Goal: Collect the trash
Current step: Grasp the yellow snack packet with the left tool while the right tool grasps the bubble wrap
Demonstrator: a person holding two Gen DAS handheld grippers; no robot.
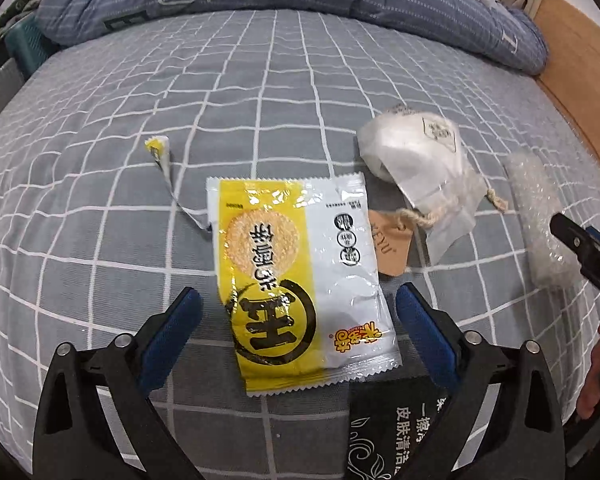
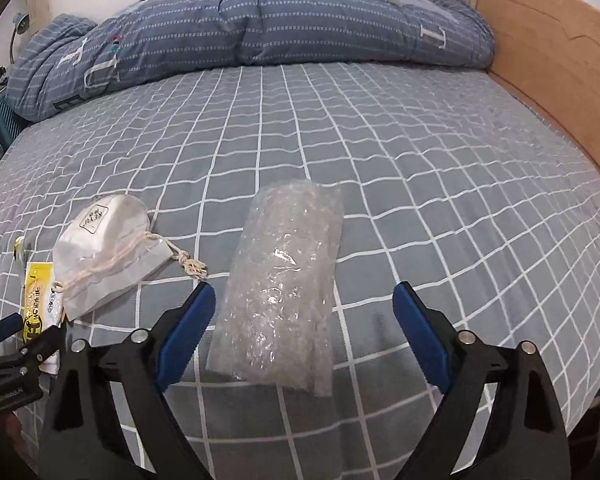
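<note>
Jaws wide over snack wrapper (image 1: pixel 300 280)

Trash and tools on the bed, counted

One yellow-and-white snack wrapper (image 1: pixel 300 280), one torn wrapper strip (image 1: pixel 168 176), one white drawstring pouch (image 1: pixel 416 164), one brown paper tag (image 1: pixel 392 240), one bubble-wrap piece (image 2: pixel 280 292), one black printed packet (image 1: pixel 396 432), one folded blue quilt (image 2: pixel 236 36); two hand-held grippers.

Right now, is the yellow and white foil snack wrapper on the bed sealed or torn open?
Torn open: the yellow and white foil snack wrapper lies flat, and its ripped-off strip trails from one corner.
</note>
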